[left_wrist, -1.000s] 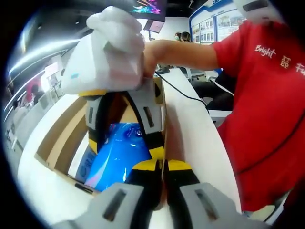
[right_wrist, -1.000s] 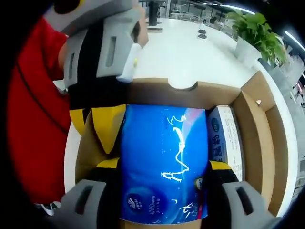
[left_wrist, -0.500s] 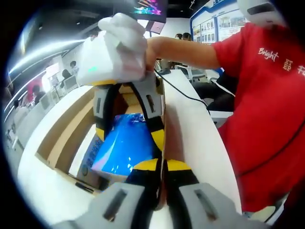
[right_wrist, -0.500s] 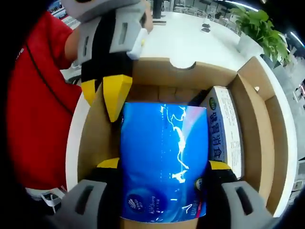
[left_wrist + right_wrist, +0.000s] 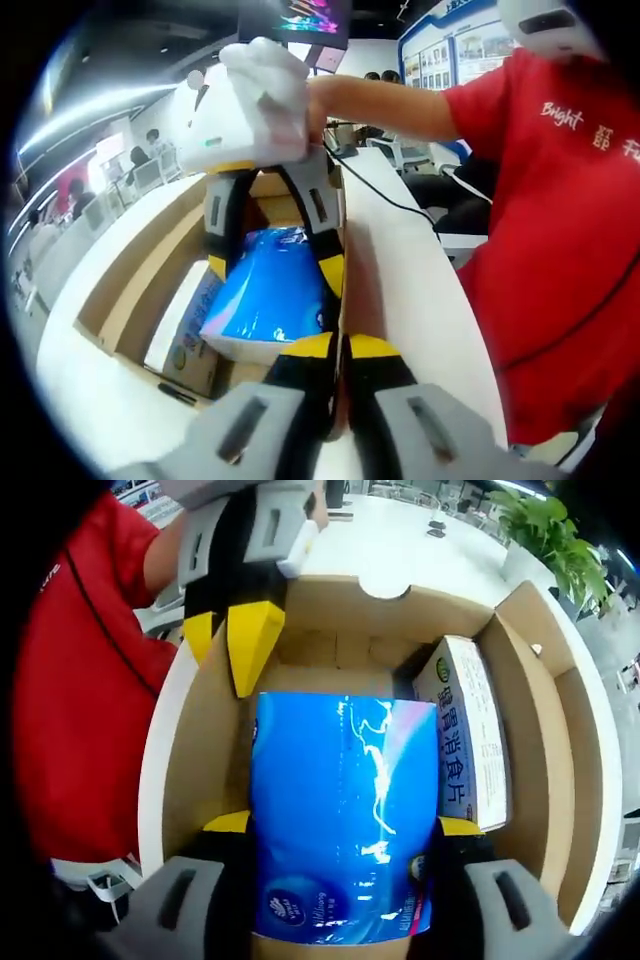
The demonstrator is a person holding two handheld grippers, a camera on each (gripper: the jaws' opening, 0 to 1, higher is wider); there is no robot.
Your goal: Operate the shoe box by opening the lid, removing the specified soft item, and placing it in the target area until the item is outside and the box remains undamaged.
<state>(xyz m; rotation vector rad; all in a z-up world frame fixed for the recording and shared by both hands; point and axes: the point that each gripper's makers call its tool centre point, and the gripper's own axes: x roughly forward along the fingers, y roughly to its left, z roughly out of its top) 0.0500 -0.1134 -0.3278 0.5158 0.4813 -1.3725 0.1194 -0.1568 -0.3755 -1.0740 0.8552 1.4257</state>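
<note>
The open cardboard shoe box [image 5: 130, 290] [image 5: 530, 730] lies on a white table. My right gripper [image 5: 345, 825] is shut on a soft blue plastic pack [image 5: 345, 810], one jaw on each side, and holds it up over the box's inside. In the left gripper view the right gripper [image 5: 273, 272] hangs from above in a white-gloved hand, with the blue pack [image 5: 275, 285] between its fingers. My left gripper [image 5: 340, 350] is shut on the box's near side wall. It also appears at the top left as the left gripper [image 5: 228, 640], astride that wall.
A white-and-blue printed carton [image 5: 470, 740] [image 5: 185, 335] lies inside the box beside the pack. The person's red shirt [image 5: 560, 200] is close on one side. A black cable [image 5: 390, 195] runs over the table [image 5: 400, 260]. A potted plant [image 5: 550, 530] stands beyond the box.
The right gripper has lifted the blue pack higher out of the box, and more of the box floor and the carton shows. The left gripper keeps its hold on the wall.
</note>
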